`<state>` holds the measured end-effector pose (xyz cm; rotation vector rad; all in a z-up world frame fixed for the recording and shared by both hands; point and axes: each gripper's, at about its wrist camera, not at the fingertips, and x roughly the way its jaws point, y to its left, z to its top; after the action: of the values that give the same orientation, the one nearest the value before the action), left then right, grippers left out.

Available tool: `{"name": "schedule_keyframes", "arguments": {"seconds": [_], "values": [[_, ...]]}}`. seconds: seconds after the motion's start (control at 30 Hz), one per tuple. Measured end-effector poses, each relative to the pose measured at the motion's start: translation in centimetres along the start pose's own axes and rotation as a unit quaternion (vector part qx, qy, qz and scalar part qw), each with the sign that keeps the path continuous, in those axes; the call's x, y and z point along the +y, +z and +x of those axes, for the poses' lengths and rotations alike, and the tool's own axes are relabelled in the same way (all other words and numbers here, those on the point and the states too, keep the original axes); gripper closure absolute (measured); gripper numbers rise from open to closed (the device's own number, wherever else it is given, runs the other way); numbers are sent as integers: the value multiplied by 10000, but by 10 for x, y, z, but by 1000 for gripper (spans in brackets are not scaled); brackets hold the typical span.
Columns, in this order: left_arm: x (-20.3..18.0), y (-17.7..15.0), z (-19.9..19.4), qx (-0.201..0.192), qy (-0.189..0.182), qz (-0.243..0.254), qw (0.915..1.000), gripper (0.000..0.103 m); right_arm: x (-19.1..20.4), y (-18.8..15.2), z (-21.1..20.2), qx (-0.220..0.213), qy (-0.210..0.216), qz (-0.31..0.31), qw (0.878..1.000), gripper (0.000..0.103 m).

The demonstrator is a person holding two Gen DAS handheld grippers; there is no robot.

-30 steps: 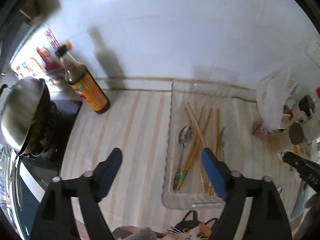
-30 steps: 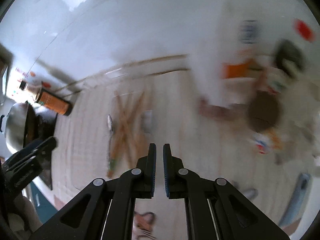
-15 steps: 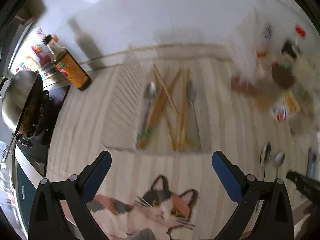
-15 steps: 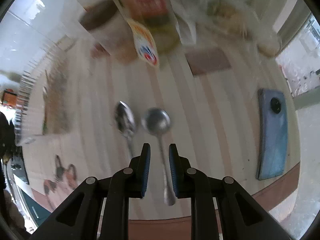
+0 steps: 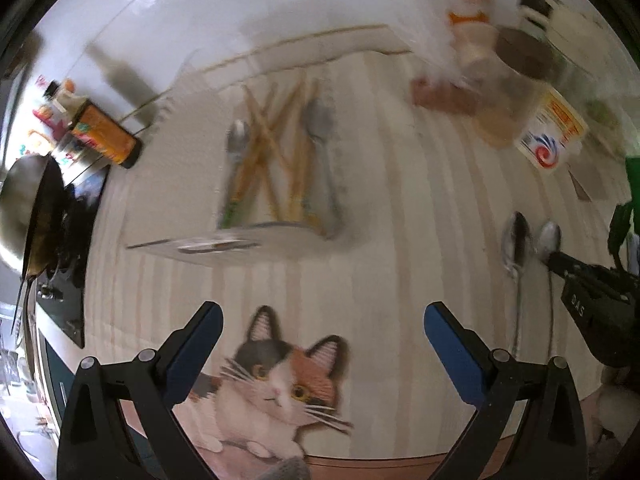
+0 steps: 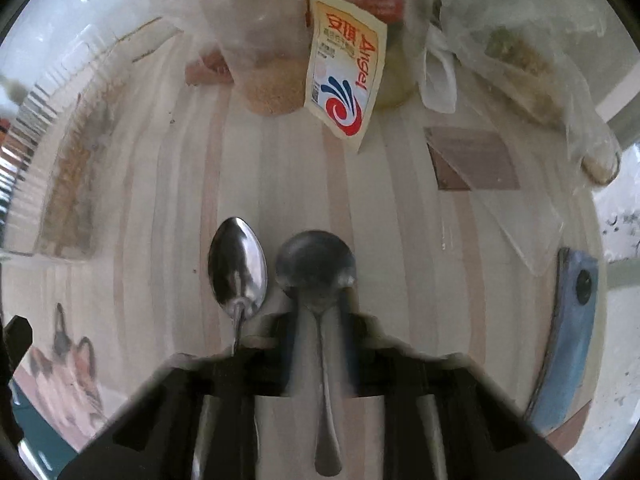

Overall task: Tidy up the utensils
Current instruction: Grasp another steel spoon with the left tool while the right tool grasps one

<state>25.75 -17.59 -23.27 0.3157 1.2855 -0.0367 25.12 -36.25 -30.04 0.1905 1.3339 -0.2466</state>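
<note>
I've got the round-bowled spoon (image 6: 316, 268) low-centre in the right wrist view, flat on the striped surface (image 6: 300, 176), handle running down the frame btwn my right gripper's (image 6: 320, 344) fingers. The jaws look spread a little, one either side of the neck, no contact w/ the metal that I can make out; the fingers are motion-blurred, so I won't swear to it. Just left of it lies the oval spoon (image 6: 238, 264), bowls near touching, its handle going under the left finger.

Handling, as I judge it: thin steel, stiff, light, slick and lying flush, so a pinch can skate off. Best hold is prob. the narrow neck just below the bowl, or mid-handle, squeezed across the width. Risk is dragging the oval one along.

Outward: upper centre of that view a jar (image 6: 256, 40) and a yeast packet (image 6: 344, 68), phone (image 6: 572, 336) at lower right edge.

Left wrist view: left gripper (image 5: 320, 344) wide apart, holding nothing, over the cat print (image 5: 280, 380) at the bottom. The tray (image 5: 224, 244) w/ chopsticks (image 5: 276, 140) and two spoons sits upper centre, well apart from the pair at mid-right; that's where I reckon they go. Sauce bottle (image 5: 104, 140) upper left, wok (image 5: 32, 208) at left edge.
</note>
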Motion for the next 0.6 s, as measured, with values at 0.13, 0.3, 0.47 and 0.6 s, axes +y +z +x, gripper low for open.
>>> {"name": "schedule_keyframes", "arguments": {"seconds": [0.13,0.3,0.47,0.6], "values": [[-30,3,9,159,-302,182,9992,0,-32,-8,-2,32,19,432,9991,103],[-73,13,30,455,-861,341,9947,1,-79,-24,-5,173,179,953,9951,103],[-114,22,52,713,-1108,585,9896,29,-120,-36,-7,291,353,1416,9889,103],[-130,24,55,578,-1163,712,9890,69,-137,-44,-8,269,381,1607,9859,102]]}}
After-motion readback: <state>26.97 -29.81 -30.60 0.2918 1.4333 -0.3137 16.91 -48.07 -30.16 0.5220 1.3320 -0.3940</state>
